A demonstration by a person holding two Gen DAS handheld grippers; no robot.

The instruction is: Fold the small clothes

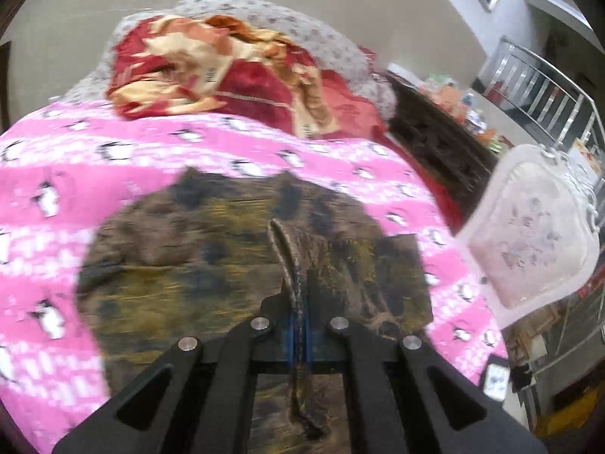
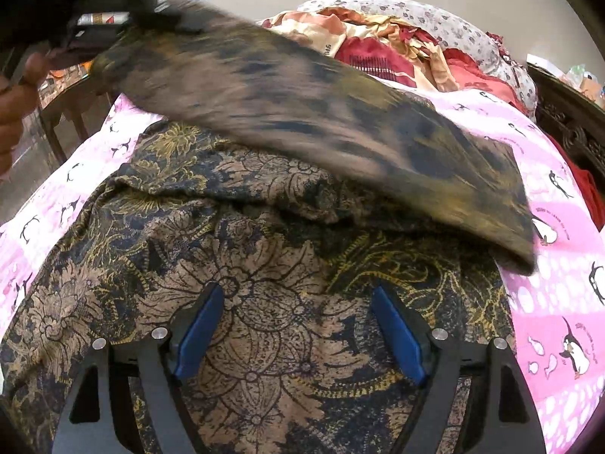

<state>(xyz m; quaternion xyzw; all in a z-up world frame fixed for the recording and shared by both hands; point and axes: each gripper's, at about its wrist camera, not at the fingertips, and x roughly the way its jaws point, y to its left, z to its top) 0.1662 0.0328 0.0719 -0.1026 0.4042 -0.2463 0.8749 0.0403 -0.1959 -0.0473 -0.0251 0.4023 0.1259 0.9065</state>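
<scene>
A brown, black and gold floral garment lies on the pink penguin bedsheet. My left gripper is shut on a raised edge of the garment, and the pinched fold runs up between its blue pads. In the right wrist view the garment spreads under my right gripper, which is open just above it with nothing between its blue pads. A lifted, blurred flap of the garment stretches across from upper left to right, held at the far left by the left gripper.
A red and cream blanket and a grey floral pillow lie at the head of the bed. A clear plastic bag with cloth is at the right. A dark carved bedside and metal railing stand to the right.
</scene>
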